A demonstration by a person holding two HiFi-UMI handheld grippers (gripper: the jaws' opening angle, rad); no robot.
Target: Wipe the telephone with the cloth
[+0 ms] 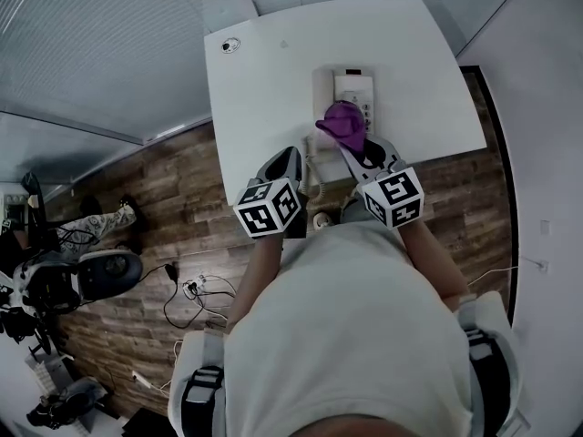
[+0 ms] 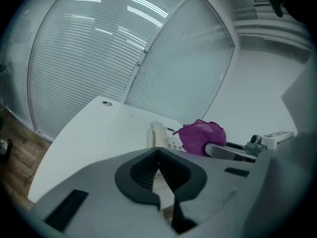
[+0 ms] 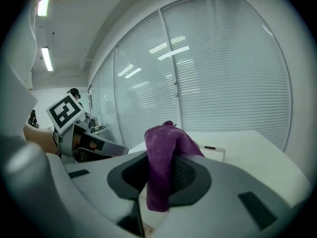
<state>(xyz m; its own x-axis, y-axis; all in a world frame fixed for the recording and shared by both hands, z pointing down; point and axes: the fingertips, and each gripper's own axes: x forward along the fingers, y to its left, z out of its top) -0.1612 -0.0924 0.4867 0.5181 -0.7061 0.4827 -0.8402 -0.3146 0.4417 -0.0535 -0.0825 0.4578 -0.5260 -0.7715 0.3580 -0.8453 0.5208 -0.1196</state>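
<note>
A white desk telephone sits on the white table, its handset along its left side. My right gripper is shut on a purple cloth, which hangs bunched over the phone's near edge. In the right gripper view the purple cloth fills the gap between the jaws and droops below them. My left gripper is shut with nothing in it, at the table's near edge to the left of the phone. The phone's keypad is partly hidden by the cloth.
A small round grommet sits in the table's far left corner. Glass walls with blinds stand behind the table. Wooden floor lies to the left, with cables and equipment.
</note>
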